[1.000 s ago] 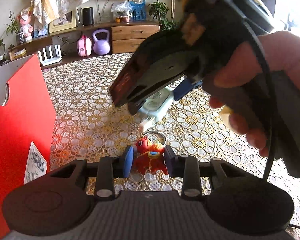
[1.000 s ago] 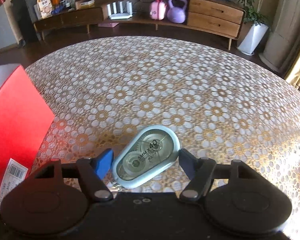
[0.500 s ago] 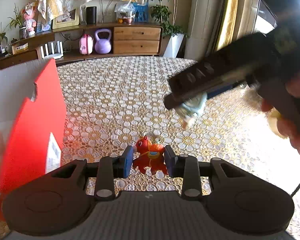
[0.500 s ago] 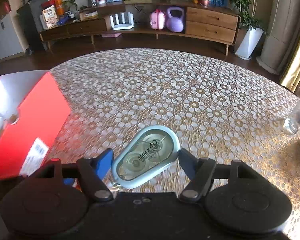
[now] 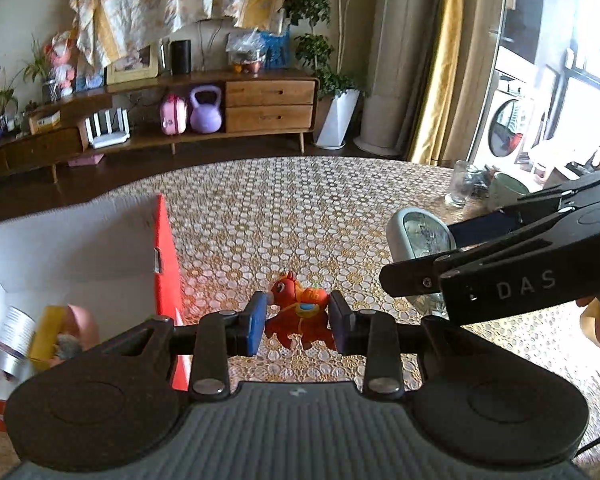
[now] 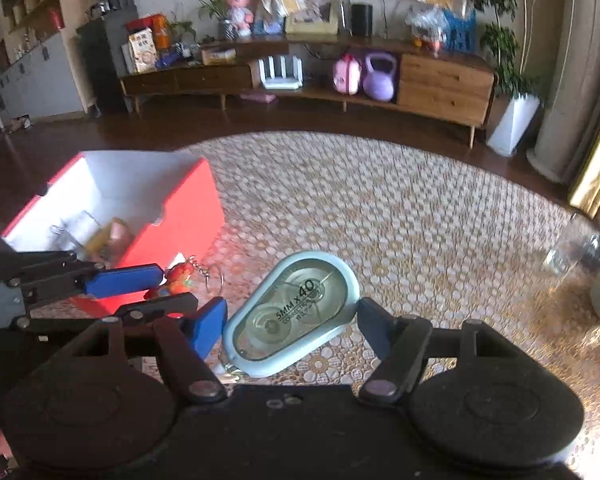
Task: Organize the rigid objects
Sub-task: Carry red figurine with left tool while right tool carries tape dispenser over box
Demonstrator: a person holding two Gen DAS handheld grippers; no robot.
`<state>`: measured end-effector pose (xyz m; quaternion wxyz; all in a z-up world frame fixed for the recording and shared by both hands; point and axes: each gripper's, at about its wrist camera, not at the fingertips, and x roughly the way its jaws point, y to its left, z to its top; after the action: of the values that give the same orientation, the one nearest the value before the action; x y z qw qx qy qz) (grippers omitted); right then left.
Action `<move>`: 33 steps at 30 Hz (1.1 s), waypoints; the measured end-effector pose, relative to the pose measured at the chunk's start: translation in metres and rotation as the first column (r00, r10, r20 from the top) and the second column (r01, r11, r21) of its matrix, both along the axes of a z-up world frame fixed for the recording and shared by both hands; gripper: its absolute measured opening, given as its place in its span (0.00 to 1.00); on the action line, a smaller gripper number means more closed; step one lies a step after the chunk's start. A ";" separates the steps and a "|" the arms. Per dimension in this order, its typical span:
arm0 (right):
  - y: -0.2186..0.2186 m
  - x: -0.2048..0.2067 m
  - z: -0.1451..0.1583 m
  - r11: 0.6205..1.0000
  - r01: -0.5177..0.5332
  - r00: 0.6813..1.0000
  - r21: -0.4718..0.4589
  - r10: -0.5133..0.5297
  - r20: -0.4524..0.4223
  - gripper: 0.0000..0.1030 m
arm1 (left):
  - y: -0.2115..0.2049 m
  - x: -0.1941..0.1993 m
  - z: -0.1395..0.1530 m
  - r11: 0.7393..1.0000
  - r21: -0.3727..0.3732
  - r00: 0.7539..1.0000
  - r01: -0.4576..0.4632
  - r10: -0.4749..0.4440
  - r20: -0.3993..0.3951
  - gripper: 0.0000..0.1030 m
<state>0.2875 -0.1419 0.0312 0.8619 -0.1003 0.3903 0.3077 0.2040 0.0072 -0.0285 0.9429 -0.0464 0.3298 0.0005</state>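
My left gripper (image 5: 298,322) is shut on a small red horse keychain (image 5: 298,314), held above the lace-covered table (image 5: 300,208). The same keychain (image 6: 176,278) with its ring shows in the right wrist view between the left gripper's blue pads (image 6: 124,278). My right gripper (image 6: 292,318) is shut on a pale blue correction tape dispenser (image 6: 294,312), also lifted off the table. In the left wrist view that dispenser (image 5: 418,240) hangs at the right. A red box (image 6: 180,216) with a white inside stands open at the left.
The red box (image 5: 166,264) holds several small items, among them a yellow block (image 5: 46,330) and a tape roll (image 5: 10,334). A glass jar (image 5: 462,188) and a green mug (image 5: 506,190) stand at the table's right side. A wooden sideboard (image 6: 420,76) runs along the far wall.
Both grippers have risen with their objects and moved apart from each other. The box's open inside has come into view at the left; the right gripper now sits at the right of the left wrist view.
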 end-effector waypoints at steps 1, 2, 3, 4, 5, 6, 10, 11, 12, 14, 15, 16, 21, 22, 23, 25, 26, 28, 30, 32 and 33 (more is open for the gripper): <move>0.001 -0.004 0.006 1.000 -0.004 1.000 0.004 0.004 0.006 0.68 | 0.002 -0.004 0.005 1.000 -0.003 1.000 0.003 -0.003 0.002 0.32; 0.002 -0.008 0.011 1.000 -0.007 1.000 0.006 0.007 0.015 0.68 | 0.004 -0.007 0.009 1.000 -0.005 1.000 0.006 -0.006 0.004 0.32; 0.002 -0.012 0.017 1.000 -0.011 1.000 0.008 0.011 0.024 0.68 | 0.007 -0.011 0.013 1.000 -0.005 1.000 0.004 -0.004 0.007 0.32; 0.002 -0.016 0.021 1.000 -0.016 0.999 0.010 0.016 0.033 0.69 | 0.009 -0.014 0.016 1.000 -0.003 1.000 0.000 0.000 0.010 0.32; 0.004 -0.019 0.026 1.000 -0.022 0.999 0.011 0.022 0.042 0.68 | 0.012 -0.019 0.020 1.000 -0.001 1.000 -0.003 0.003 0.016 0.32; 0.007 -0.023 0.031 1.000 -0.029 0.998 0.011 0.028 0.053 0.69 | 0.014 -0.023 0.023 1.000 0.001 1.000 -0.006 0.006 0.020 0.32; 0.018 -0.040 0.042 0.998 -0.062 0.995 0.010 0.061 0.083 0.69 | 0.028 -0.038 0.036 1.000 0.023 0.999 -0.017 0.017 0.035 0.32; 0.022 -0.043 0.044 0.997 -0.071 0.994 0.009 0.070 0.088 0.69 | 0.033 -0.043 0.040 0.999 0.032 0.999 -0.022 0.021 0.039 0.32; 0.026 -0.046 0.047 0.997 -0.081 0.992 0.009 0.079 0.094 0.69 | 0.037 -0.047 0.043 0.999 0.040 0.999 -0.028 0.026 0.044 0.32; 0.035 -0.051 0.050 0.995 -0.099 0.990 0.010 0.097 0.102 0.69 | 0.048 -0.055 0.050 0.997 0.060 0.998 -0.044 0.041 0.053 0.32; 0.040 -0.053 0.052 0.994 -0.109 0.989 0.008 0.107 0.106 0.69 | 0.054 -0.059 0.053 0.996 0.066 0.997 -0.051 0.048 0.057 0.32; 0.044 -0.054 0.053 0.993 -0.118 0.987 0.006 0.116 0.110 0.69 | 0.061 -0.062 0.056 0.996 0.072 0.997 -0.060 0.056 0.061 0.32; 0.072 -0.063 0.052 0.986 -0.166 0.979 -0.016 0.166 0.119 0.69 | 0.097 -0.075 0.065 0.990 0.093 0.993 -0.106 0.100 0.061 0.32; 0.078 -0.066 0.049 0.984 -0.175 0.977 -0.020 0.176 0.119 0.69 | 0.105 -0.077 0.065 0.989 0.097 0.992 -0.115 0.110 0.057 0.32; 0.084 -0.067 0.048 0.982 -0.185 0.975 -0.025 0.187 0.118 0.69 | 0.112 -0.078 0.066 0.987 0.099 0.991 -0.124 0.119 0.053 0.32; 0.097 -0.068 0.046 0.979 -0.201 0.972 -0.035 0.203 0.119 0.69 | 0.127 -0.078 0.065 0.985 0.105 0.990 -0.141 0.137 0.043 0.32; 0.102 -0.068 0.044 0.977 -0.208 0.970 -0.037 0.211 0.117 0.69 | 0.136 -0.078 0.065 0.983 0.105 0.989 -0.149 0.146 0.035 0.32; 0.114 -0.069 0.039 0.974 -0.224 0.967 -0.042 0.227 0.114 0.69 | 0.151 -0.077 0.064 0.981 0.107 0.987 -0.162 0.160 0.022 0.32; 0.125 -0.070 0.034 0.971 -0.235 0.964 -0.050 0.239 0.112 0.69 | 0.167 -0.076 0.061 0.979 0.107 0.984 -0.176 0.176 0.009 0.32; 0.137 -0.069 0.029 0.967 -0.247 0.961 -0.060 0.252 0.111 0.69 | 0.183 -0.072 0.057 0.976 0.104 0.981 -0.191 0.192 -0.006 0.32; 0.143 -0.068 0.025 0.965 -0.253 0.960 -0.065 0.258 0.107 0.69 | 0.190 -0.072 0.055 0.974 0.107 0.979 -0.199 0.201 -0.009 0.32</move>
<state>0.2191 0.0007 0.0564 0.8332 -0.1891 0.3316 0.4001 0.1318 0.1972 0.0269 0.9358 -0.0294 0.3325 0.1135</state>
